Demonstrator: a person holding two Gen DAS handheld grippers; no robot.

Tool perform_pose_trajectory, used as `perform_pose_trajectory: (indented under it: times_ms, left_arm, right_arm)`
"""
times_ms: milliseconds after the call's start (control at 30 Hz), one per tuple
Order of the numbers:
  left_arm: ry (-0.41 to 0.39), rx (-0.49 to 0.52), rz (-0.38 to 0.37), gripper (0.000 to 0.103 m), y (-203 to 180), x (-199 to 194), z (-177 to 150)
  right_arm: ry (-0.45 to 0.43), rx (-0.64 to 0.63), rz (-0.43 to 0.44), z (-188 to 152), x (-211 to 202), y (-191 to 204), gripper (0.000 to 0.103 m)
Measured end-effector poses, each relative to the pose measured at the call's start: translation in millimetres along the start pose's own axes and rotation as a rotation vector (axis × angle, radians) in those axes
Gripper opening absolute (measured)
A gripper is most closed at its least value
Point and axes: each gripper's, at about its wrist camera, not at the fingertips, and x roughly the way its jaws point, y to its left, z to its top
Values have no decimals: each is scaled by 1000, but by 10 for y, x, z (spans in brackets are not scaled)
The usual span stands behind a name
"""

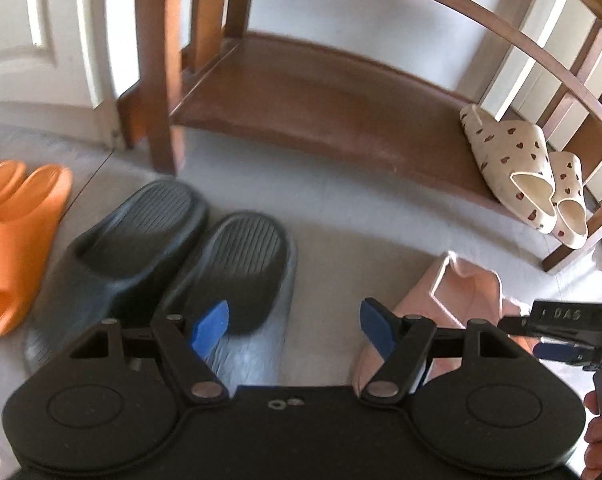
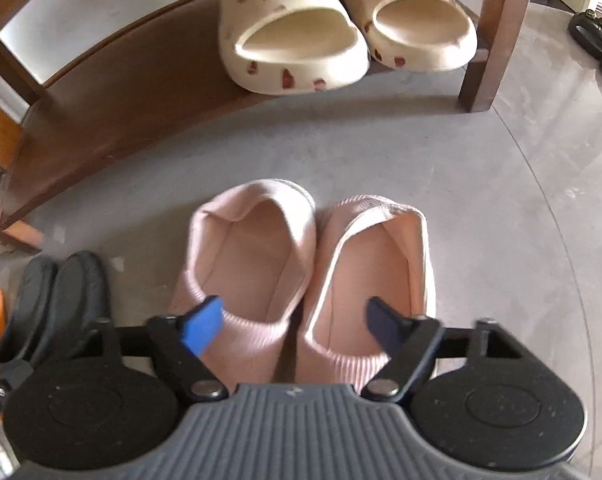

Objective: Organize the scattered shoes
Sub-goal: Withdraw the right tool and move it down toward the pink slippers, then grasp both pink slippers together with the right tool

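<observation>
The pink slippers (image 2: 305,276) are straddled by the empty, wide-open right gripper (image 2: 297,330), the black slippers (image 1: 173,256) neared by the equally open left gripper (image 1: 295,330); closing is needed next.

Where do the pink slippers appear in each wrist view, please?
Left wrist: pink slippers at lower right, partly hidden behind the gripper.
Right wrist: pink slippers at centre, side by side on the floor.
Shared landmark: the heart-print slippers on the wooden shelf.

Bright daylight, soft shadows, motion blur, strong fisheye bending at edges.
</observation>
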Motion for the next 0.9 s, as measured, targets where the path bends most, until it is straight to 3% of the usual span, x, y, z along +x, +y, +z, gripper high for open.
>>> perform_pose_trajectory:
  times_ms: [100,267,400,500,533,633,667,767,900]
  left_arm:
    - [-89,16,-41,73,22,159,-4]
    - [-169,48,-74,74,-58,409,120]
    - [-209,153,-52,74,-250,549,385]
    - [-234,164,-45,74,-328,433,578]
    - [-255,168,-42,75,-345,352,583]
    - [-277,195,-29,76,-384,259,463]
    - [-271,207,-26,77,-399,260,367]
    - [-237,214,-32,77,-420,300,216]
    - [-248,228,-49,77,-493,235,212]
  right_arm:
    - [20,4,-37,-30,204,-113,73]
    - [49,-34,8,73,349,-213,74]
    - [24,-89,10,200,528,-95,74]
    - [-43,-66,11,164,663,-66,76]
    - [-94,-96,1,114,664,-23,74]
    - [-247,-259,-38,-99,656,142,32]
    - [-280,-298,-46,-161,653,164,23]
    - [-333,-351,25,-255,593,65,16]
    - [-407,-302,113,-318,405,-154,15]
